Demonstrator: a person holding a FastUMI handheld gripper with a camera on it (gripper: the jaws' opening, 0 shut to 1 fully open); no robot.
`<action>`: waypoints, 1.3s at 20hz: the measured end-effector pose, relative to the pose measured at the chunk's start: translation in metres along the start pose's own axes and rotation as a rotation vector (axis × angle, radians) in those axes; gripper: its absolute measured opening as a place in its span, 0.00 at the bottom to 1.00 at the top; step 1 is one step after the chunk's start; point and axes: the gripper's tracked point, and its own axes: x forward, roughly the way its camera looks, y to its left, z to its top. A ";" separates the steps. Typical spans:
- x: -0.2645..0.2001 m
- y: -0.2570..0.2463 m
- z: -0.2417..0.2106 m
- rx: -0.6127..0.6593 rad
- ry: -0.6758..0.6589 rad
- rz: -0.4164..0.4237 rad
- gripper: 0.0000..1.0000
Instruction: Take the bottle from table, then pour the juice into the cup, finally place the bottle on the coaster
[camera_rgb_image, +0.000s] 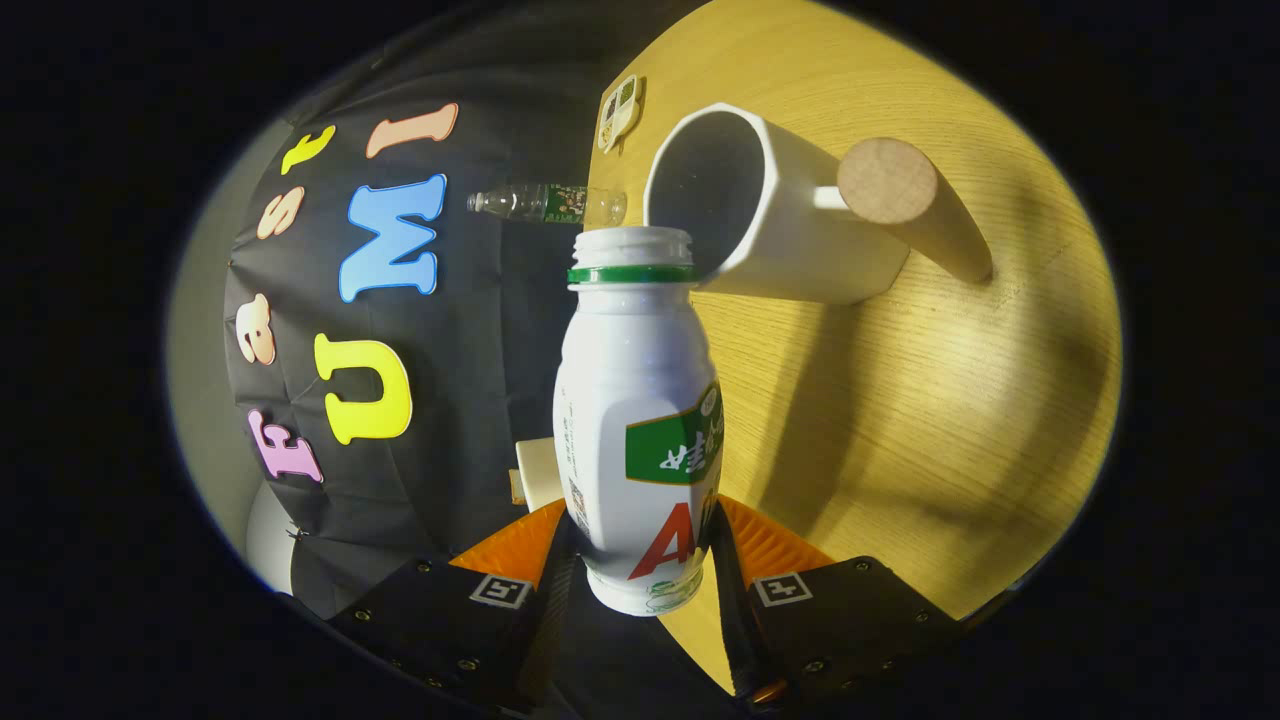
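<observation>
Bottles: two. One white juice bottle (640, 420), uncapped, green neck ring, clamped between both fingers of the gripper (640, 560); one clear plastic bottle (545, 203) beyond it, by the counter (900, 420) edge. Cups: one white cup (770, 215) with a round wooden handle (905, 200). Small flat tag-like pieces on the counter: one (619, 110), past the cup.

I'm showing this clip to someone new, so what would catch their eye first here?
First, the white plastic bottle with a green neck ring, open-topped and clamped between both fingers of the claw. Its mouth sits close to the opening of the white cup with a round wooden handle, just beyond it on the light wooden table. Farther off lies a clear plastic bottle.
</observation>
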 end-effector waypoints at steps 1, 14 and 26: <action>-0.001 0.000 -0.001 0.007 0.003 0.000 0.66; -0.004 0.013 0.007 0.122 0.012 0.007 0.66; -0.009 0.029 0.015 0.190 0.019 0.029 0.66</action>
